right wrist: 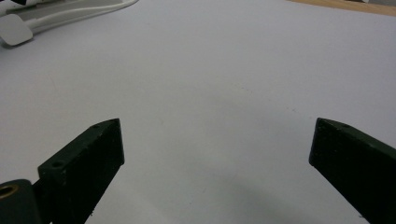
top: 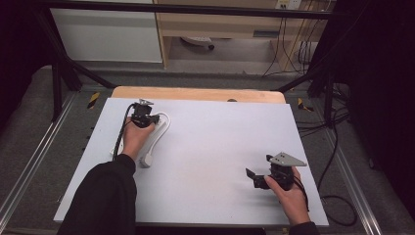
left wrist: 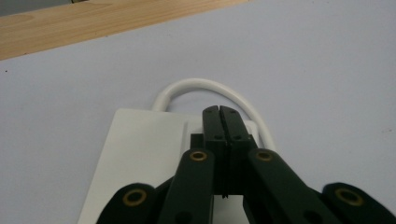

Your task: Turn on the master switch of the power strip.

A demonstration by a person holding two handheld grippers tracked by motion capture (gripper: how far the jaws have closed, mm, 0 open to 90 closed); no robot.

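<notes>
L tongs (left wrist: 219,112) closed over power strip (left wrist: 140,154); R tongs (right wrist: 217,140) wide open, empty.

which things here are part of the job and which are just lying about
In the job:
- white power strip
- its white cord
- left gripper, shut over the strip

Just about:
- right gripper, open over bare table
- wooden board

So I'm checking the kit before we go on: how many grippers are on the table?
2. The left gripper, shut, sits over the white power strip at far left; the right gripper, open, is near right.
</notes>
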